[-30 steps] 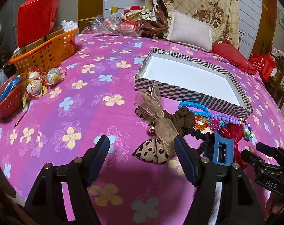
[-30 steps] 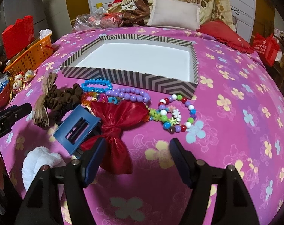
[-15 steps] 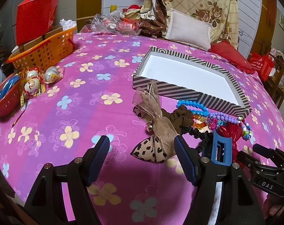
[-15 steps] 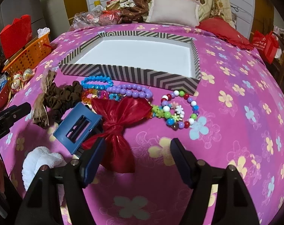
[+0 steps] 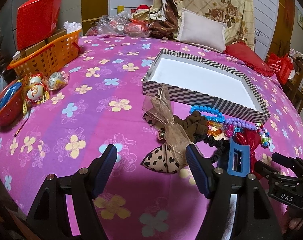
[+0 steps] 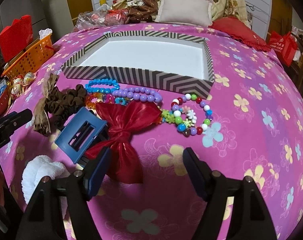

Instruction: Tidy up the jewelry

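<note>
A striped box (image 5: pixel 201 98) (image 6: pixel 135 77) with a white inside lies open on the pink flowered bedspread. In front of it lies a heap of accessories: a leopard bow with tan ribbon (image 5: pixel 167 140), a brown scrunchie (image 6: pixel 65 102), blue beads (image 6: pixel 101 85), purple beads (image 6: pixel 139 96), a multicoloured bead bracelet (image 6: pixel 191 116), a red bow (image 6: pixel 125 132) and a blue hair claw (image 6: pixel 81 132). My left gripper (image 5: pixel 151 170) is open, just short of the leopard bow. My right gripper (image 6: pixel 146 172) is open, just short of the red bow.
An orange basket (image 5: pixel 45 58) with a red bag, wrapped eggs (image 5: pixel 37 90) and a red bowl (image 5: pixel 5 108) stand at the left. Pillows (image 5: pixel 201 32) and bags lie at the far side. A white fluffy item (image 6: pixel 41 172) lies by the right gripper.
Both grippers have shifted slightly relative to the heap, the view tilting a little. Both stay open and no item has moved.
</note>
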Action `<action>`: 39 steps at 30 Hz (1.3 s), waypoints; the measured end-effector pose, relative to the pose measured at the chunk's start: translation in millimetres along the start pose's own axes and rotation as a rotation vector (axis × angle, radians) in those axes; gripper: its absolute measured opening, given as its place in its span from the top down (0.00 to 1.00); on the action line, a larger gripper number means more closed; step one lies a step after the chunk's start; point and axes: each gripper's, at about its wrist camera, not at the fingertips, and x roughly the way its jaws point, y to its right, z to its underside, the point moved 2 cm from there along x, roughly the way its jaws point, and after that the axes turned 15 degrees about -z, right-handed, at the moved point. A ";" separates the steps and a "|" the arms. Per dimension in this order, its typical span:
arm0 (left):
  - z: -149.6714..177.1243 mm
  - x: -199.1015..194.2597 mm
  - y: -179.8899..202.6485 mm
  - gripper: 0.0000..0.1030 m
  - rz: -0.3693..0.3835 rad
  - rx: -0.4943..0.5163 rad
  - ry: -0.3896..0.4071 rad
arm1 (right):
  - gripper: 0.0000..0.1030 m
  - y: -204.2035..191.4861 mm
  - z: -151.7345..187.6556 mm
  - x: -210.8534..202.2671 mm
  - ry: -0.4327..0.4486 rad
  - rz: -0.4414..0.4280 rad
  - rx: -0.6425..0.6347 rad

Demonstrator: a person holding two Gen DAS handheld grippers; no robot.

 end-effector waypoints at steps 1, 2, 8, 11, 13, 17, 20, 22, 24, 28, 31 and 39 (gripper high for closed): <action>-0.1 0.2 -0.2 0.47 -0.002 0.002 0.001 | 0.25 0.1 0.0 0.3 0.000 0.000 0.002; -0.2 0.4 -0.3 0.47 -0.006 0.004 0.001 | 0.25 0.4 0.1 0.6 -0.001 -0.001 0.004; -0.2 1.0 -1.4 0.47 -0.008 0.005 0.000 | 0.25 0.1 1.0 0.9 -0.003 -0.002 0.007; -0.2 1.4 -1.5 0.47 -0.011 0.006 0.000 | 0.25 0.2 0.7 1.1 -0.004 -0.003 0.006; 0.2 1.5 -1.7 0.47 -0.011 0.007 -0.001 | 0.25 -0.5 0.7 1.5 -0.005 -0.004 0.007; 1.3 4.1 -1.7 0.47 -0.016 0.011 -0.008 | 0.25 -1.0 0.6 2.7 -0.008 -0.008 0.012; 1.7 5.0 -2.2 0.47 -0.014 0.010 -0.008 | 0.25 -0.8 0.7 3.0 -0.006 -0.010 0.015; 1.5 5.6 -2.4 0.47 -0.017 0.012 -0.007 | 0.25 0.4 0.3 3.5 -0.007 -0.011 0.017; 1.4 6.3 -2.8 0.47 -0.022 0.010 -0.006 | 0.25 1.5 0.2 3.3 -0.007 -0.013 0.019; 0.3 6.5 -3.8 0.47 -0.024 0.006 -0.008 | 0.24 1.6 0.2 3.4 -0.008 -0.013 0.018; 0.2 5.6 -3.8 0.47 -0.033 0.009 -0.005 | 0.25 1.6 0.3 3.4 -0.009 -0.014 0.019; -0.1 4.7 -5.3 0.47 -0.050 0.010 0.000 | 0.24 1.5 0.1 1.9 -0.005 -0.008 0.014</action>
